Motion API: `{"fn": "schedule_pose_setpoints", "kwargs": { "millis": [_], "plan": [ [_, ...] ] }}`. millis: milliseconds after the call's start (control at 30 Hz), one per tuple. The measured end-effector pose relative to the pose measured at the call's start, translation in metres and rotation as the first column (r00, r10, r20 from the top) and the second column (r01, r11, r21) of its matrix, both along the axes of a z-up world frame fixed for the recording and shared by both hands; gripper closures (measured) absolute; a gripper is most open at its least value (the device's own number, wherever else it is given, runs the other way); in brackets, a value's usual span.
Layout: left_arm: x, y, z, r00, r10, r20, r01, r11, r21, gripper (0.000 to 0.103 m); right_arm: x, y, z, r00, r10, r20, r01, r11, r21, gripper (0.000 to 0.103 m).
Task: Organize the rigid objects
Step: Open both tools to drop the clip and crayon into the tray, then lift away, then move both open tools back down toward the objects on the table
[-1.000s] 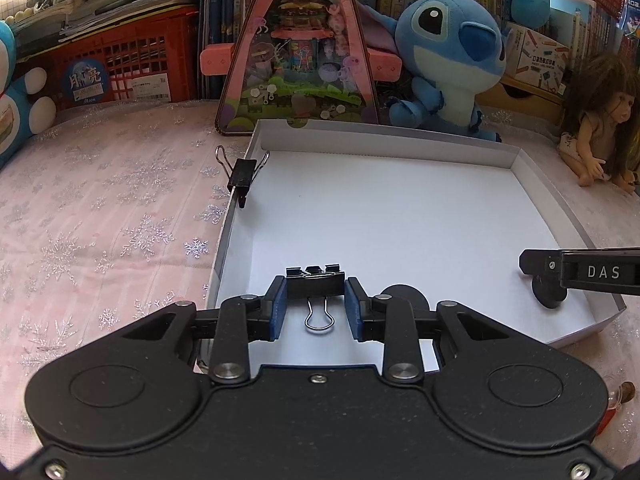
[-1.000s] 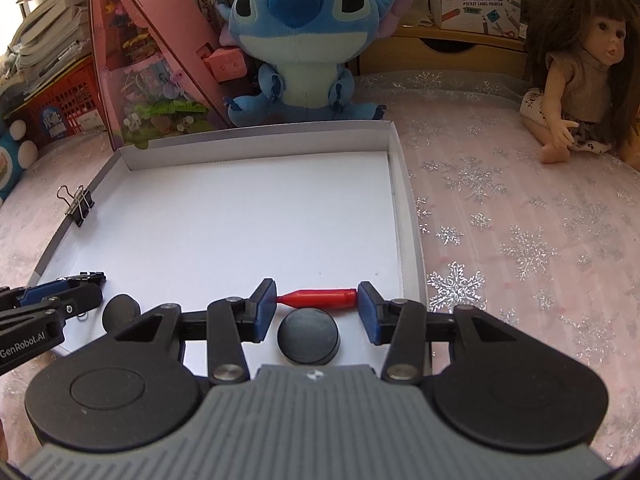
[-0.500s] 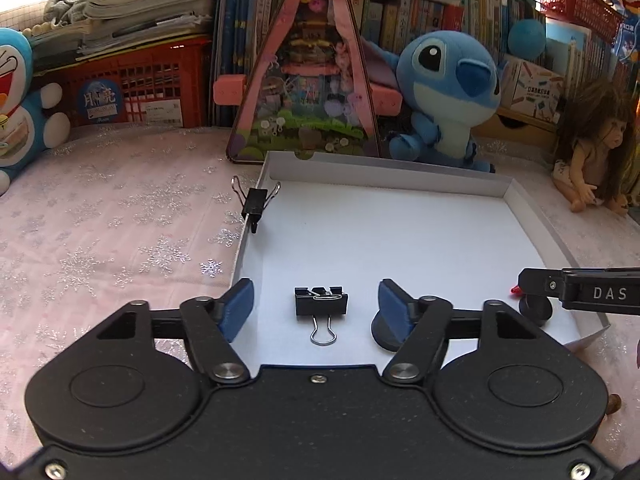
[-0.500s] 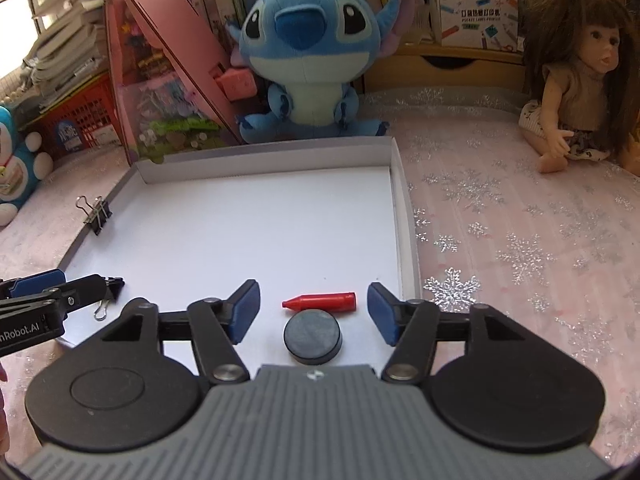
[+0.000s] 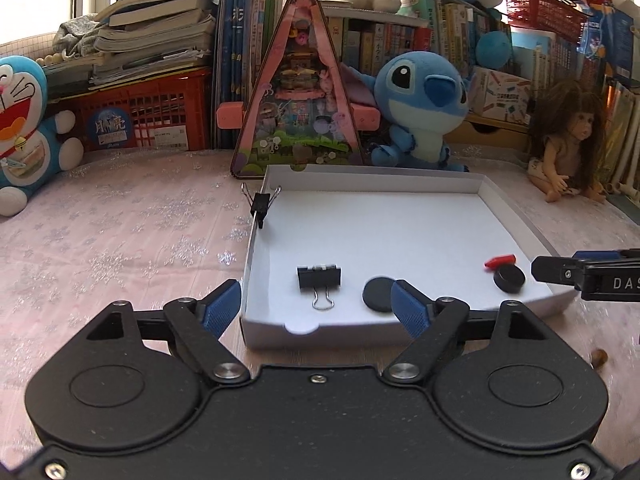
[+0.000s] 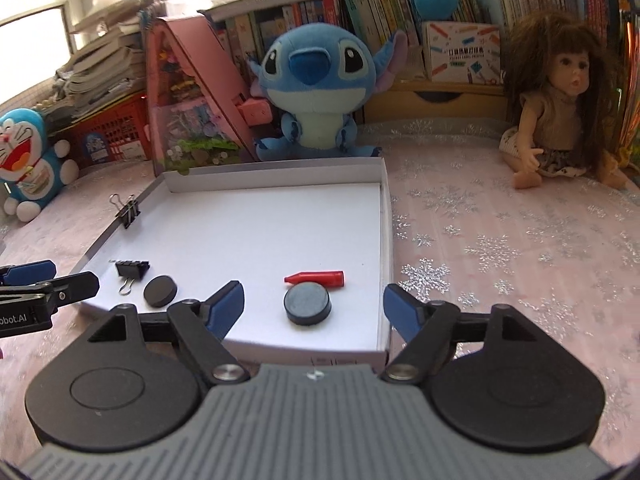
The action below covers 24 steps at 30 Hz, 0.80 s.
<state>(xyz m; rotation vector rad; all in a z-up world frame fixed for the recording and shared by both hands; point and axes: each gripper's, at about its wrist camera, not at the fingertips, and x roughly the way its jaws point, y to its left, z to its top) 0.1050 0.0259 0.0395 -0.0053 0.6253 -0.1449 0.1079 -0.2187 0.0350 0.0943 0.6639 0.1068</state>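
Tray (image 5: pixel 516 216) far half bare; clip (image 5: pixel 261 205) on edge.

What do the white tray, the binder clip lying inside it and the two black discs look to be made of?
White tray: matte cardboard, folded thin walls. Binder clip: black painted metal, with bare wire handles. Black discs: dull and hard; possibly magnets or rubber, unclear.

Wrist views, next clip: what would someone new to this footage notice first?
Probably the white tray in the middle of the pink snowflake tablecloth, holding a black binder clip, two black discs and a red crayon-like piece along its near edge. Behind it a big blue plush faces the camera, with a long-haired doll to its right. Both hand-held grippers are open and empty, their jaws having just been opening.
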Motion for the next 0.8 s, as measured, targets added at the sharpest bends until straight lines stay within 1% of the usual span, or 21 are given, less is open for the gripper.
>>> {"fn": "schedule_pose_setpoints", "kwargs": {
  "millis": [100, 267, 400, 600, 800],
  "plan": [
    [-0.012, 0.000, -0.002, 1.000, -0.007, 0.003, 0.007, 1.000, -0.003, 0.022, -0.013, 0.000, 0.001, 1.000, 0.008, 0.025, -0.008, 1.000, -0.015, 0.016],
    [-0.030, -0.002, -0.005, 1.000, -0.011, 0.019, 0.011, 1.000, 0.016, 0.022, -0.032, 0.004, 0.002, 0.998, 0.029, 0.063, -0.026, 0.998, -0.049, 0.014],
    [-0.043, -0.002, -0.009, 0.999, -0.013, 0.031, 0.012, 1.000, 0.020, 0.021, -0.046, 0.005, -0.001, 0.995, 0.035, 0.090, -0.030, 0.998, -0.059, 0.014],
    [-0.056, -0.003, -0.021, 0.999, -0.013, 0.030, 0.012, 0.999, 0.033, 0.021, -0.065, 0.007, -0.009, 0.992, 0.044, 0.114, -0.035, 0.996, -0.080, 0.014],
    [-0.064, 0.000, -0.031, 1.000, -0.001, 0.027, 0.000, 1.000, 0.027, 0.021, -0.079, 0.008, -0.017, 0.991, 0.049, 0.128, -0.037, 0.995, -0.091, 0.013]
  ]
}}
